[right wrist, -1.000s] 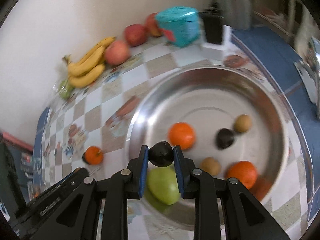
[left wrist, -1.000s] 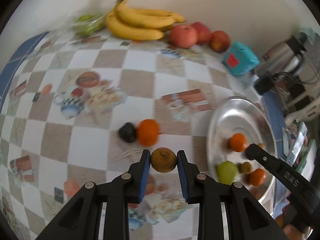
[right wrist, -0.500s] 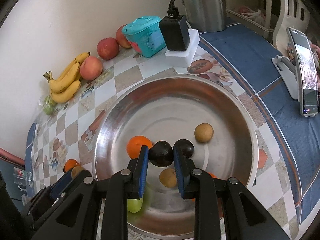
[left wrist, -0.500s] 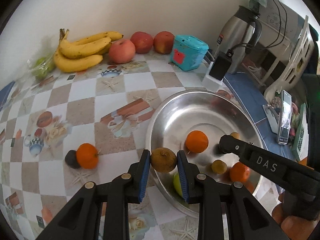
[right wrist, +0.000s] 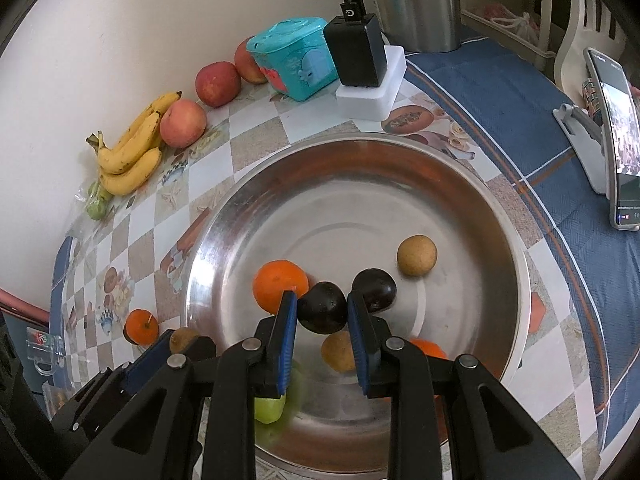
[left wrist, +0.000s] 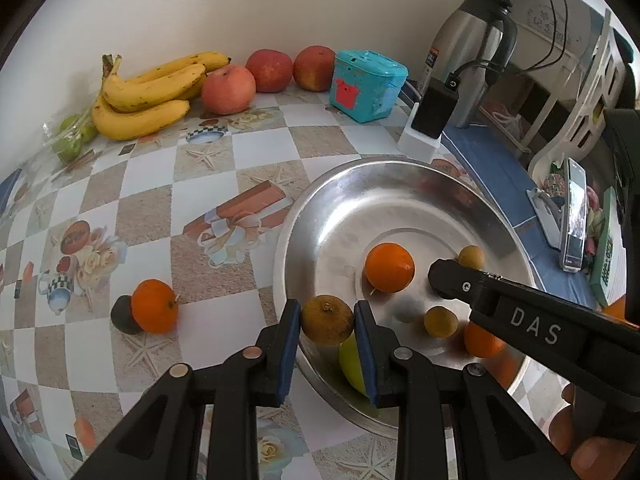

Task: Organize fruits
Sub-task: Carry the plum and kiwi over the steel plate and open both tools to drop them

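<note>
My left gripper point(left wrist: 327, 322) is shut on a brown round fruit point(left wrist: 326, 319) and holds it over the near left rim of the steel bowl point(left wrist: 320, 216). My right gripper point(right wrist: 322, 309) is shut on a dark round fruit point(right wrist: 322, 306) above the bowl's point(right wrist: 516, 280) middle. The bowl holds an orange point(right wrist: 280, 285), another dark fruit point(right wrist: 376, 289), tan fruits point(right wrist: 417, 255), a green fruit point(right wrist: 272, 406) and a second orange point(left wrist: 482, 340). On the table to the left lie an orange point(left wrist: 155, 306) and a dark fruit point(left wrist: 123, 315).
Bananas point(left wrist: 148, 94), three apples point(left wrist: 228, 89) and green fruit in a bag point(left wrist: 72, 140) lie along the wall. A teal box point(left wrist: 366, 85), a charger on a white block point(left wrist: 430, 120), a kettle point(left wrist: 468, 56) and a phone on a stand point(right wrist: 616, 136) stand to the right.
Both grippers moved with their fruit: the left swung right from the table to the bowl's rim, the right drew back and higher over the bowl.
</note>
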A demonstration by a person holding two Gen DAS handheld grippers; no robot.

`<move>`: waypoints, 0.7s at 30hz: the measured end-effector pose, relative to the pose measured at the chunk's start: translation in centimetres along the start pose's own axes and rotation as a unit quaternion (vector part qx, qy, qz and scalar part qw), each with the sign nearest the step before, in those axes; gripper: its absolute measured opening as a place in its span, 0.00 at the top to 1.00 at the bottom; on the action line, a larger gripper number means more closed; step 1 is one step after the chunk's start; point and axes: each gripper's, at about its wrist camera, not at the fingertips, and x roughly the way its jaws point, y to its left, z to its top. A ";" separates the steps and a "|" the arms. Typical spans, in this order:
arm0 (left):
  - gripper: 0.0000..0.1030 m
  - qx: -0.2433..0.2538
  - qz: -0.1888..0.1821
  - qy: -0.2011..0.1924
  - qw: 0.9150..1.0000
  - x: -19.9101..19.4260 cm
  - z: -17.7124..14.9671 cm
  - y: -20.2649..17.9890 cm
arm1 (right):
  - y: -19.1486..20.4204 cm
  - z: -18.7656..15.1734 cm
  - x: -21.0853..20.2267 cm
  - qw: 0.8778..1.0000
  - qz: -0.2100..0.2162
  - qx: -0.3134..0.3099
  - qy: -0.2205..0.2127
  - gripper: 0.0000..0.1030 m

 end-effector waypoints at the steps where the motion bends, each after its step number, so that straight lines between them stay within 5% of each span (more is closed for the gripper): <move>1: 0.70 0.000 -0.001 0.001 1.000 0.0 0.0 0.0 | 0.1 0.0 0.0 1.000 -0.001 -0.002 0.001 0.74; 13: 0.59 0.002 -0.003 -0.008 1.000 -1.2 0.6 -0.3 | 0.3 0.1 -0.7 1.000 0.003 -0.009 -0.007 0.73; 15: 0.49 -0.004 0.002 -0.007 1.000 -1.5 0.7 0.0 | 0.4 0.1 -1.0 1.000 0.004 -0.011 -0.012 0.73; 21: 0.47 -0.041 0.010 -0.002 0.999 -2.1 1.0 1.6 | 0.7 0.1 -1.2 1.000 0.006 -0.015 -0.012 0.71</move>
